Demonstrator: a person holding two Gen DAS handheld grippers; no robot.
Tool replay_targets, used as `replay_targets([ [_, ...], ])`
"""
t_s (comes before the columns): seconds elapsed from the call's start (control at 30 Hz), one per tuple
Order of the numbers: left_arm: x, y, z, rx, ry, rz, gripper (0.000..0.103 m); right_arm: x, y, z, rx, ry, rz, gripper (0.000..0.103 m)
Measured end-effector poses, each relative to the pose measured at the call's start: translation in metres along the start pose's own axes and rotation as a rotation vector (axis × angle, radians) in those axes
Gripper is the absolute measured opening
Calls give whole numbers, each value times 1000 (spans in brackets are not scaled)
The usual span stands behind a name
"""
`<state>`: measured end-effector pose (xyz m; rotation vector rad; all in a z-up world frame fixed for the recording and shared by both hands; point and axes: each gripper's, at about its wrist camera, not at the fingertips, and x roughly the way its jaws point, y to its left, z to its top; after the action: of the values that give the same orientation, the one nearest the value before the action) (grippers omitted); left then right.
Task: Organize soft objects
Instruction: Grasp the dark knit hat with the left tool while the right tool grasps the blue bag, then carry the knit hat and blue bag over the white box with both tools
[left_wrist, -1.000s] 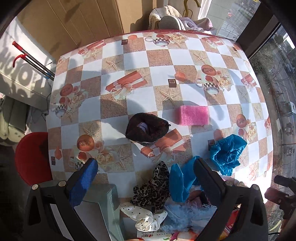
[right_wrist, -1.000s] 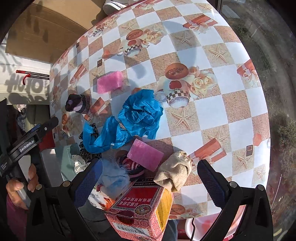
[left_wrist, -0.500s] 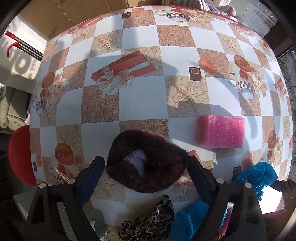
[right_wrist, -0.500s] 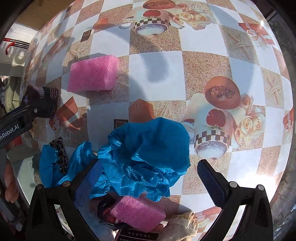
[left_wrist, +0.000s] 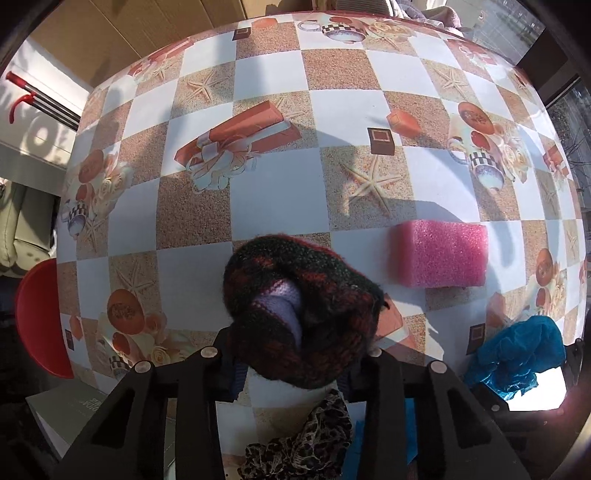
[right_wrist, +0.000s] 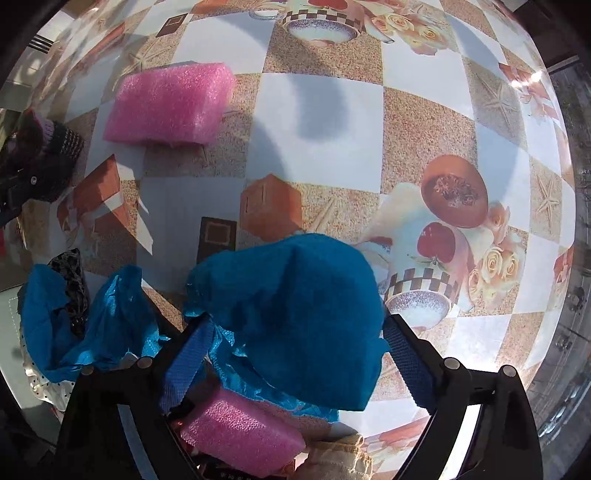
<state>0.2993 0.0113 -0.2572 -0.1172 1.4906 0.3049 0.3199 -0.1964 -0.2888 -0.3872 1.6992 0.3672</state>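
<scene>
My left gripper (left_wrist: 295, 369) is shut on a dark red-and-green knitted hat (left_wrist: 299, 314) with a lilac lining, low over the checked tablecloth (left_wrist: 258, 206). A pink foam block (left_wrist: 439, 253) lies to its right. My right gripper (right_wrist: 295, 365) has its blue pads against both sides of a crumpled blue cloth (right_wrist: 295, 317). The same pink foam block (right_wrist: 170, 105) lies beyond it at the upper left. The knitted hat (right_wrist: 40, 155) with the left gripper shows at the far left of the right wrist view.
A leopard-print scrunchie (left_wrist: 306, 446) and the blue cloth (left_wrist: 517, 354) lie at the near edge. In the right wrist view a second pink foam block (right_wrist: 240, 432), another blue cloth (right_wrist: 85, 325) and a beige sock (right_wrist: 343, 461) crowd the near edge. A red stool (left_wrist: 40, 321) stands left.
Both grippers have dropped towards the table and closed. The left now grips the knitted hat, the right now grips the blue cloth.
</scene>
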Motion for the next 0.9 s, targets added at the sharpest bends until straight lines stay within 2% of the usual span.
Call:
replay_targets([
  [0.03, -7, 1, -4, 10, -16, 7, 40, -7, -5, -2, -2, -17, 7, 66],
  [0.07, -14, -6, -5, 22, -21, 7, 40, -15, -6, 0, -7, -35, 14, 38],
  [0.1, -19, -7, -7, 33, -32, 4, 39, -21, -10, -1, -8, -41, 46, 30],
  [0.2, -40, -13, -14, 60, -58, -8, 39, -36, -29, -5, 26, -71, 92, 30],
  [0.37, -76, -29, -35, 107, -119, -46, 39, -89, -68, -25, 55, -144, 156, 31],
  [0.47, -98, -31, -51, 130, -143, -63, 39, -118, -98, -52, 94, -175, 196, 31],
  [0.57, -119, -33, -75, 145, -154, -84, 39, -128, -104, -87, 130, -196, 230, 31],
  [0.67, -134, -35, -104, 152, -143, -99, 39, -126, -91, -115, 153, -212, 266, 31],
  [0.9, -164, -39, -167, 181, -145, -122, 39, -122, -51, -150, 211, -259, 292, 31],
])
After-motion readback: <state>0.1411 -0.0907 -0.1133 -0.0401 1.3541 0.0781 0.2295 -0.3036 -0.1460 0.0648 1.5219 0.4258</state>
